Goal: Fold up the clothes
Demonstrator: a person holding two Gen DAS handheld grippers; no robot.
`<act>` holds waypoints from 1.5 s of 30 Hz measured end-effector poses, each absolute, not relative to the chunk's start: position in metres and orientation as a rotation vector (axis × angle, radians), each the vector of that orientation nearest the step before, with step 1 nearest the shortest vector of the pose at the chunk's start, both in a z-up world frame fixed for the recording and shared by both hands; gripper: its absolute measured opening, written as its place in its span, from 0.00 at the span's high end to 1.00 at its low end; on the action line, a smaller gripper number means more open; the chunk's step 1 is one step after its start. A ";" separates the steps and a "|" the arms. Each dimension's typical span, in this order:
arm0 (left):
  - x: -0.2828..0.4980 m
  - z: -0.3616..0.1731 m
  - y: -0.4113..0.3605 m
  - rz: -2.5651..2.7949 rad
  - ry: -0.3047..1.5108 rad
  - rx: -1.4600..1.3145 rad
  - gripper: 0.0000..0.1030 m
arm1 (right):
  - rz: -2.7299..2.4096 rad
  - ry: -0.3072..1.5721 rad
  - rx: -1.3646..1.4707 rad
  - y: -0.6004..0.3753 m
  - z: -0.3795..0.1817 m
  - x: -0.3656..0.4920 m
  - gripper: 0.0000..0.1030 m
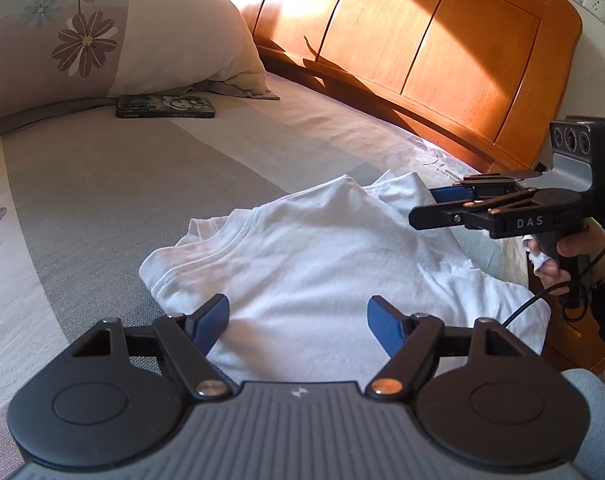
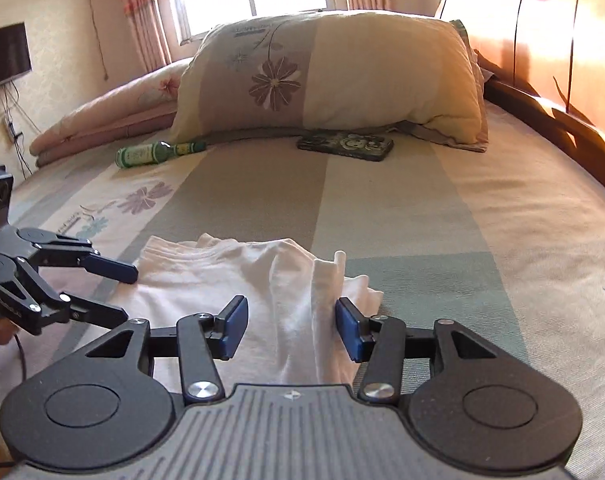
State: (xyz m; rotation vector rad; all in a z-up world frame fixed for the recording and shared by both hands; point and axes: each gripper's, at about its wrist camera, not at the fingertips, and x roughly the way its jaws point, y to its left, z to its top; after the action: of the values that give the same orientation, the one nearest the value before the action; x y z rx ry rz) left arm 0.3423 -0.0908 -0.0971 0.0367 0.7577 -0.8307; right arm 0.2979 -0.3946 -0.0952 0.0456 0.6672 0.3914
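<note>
While both grippers hover with jaws spread and empty, the left gripper [image 1: 298, 322] sits over the near edge of the white shirt [image 1: 322, 256] and the right gripper [image 2: 292, 326] over its bunched far side. The shirt lies partly folded on the striped bed [image 2: 422, 208]. Beyond it a phone [image 2: 346, 145] and a green bottle [image 2: 158, 153] lie near the pillow [image 2: 342, 72]
</note>
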 end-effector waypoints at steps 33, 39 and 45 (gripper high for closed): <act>0.339 -0.091 -0.097 -0.853 0.752 0.028 0.24 | 0.337 0.763 0.308 -0.444 -0.104 0.330 0.74; 0.321 -0.078 -0.130 -0.983 0.697 0.051 0.23 | 0.266 0.766 0.338 -0.461 -0.081 0.250 0.56; 0.303 -0.089 -0.159 -1.029 0.710 0.133 0.23 | 0.216 0.847 0.499 -0.470 -0.108 0.181 0.52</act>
State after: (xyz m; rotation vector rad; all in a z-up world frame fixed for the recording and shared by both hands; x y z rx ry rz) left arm 0.3028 -0.1590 -0.0895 0.1329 0.7103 -1.0292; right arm 0.1809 -0.4703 -0.1079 0.4993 0.8467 0.2162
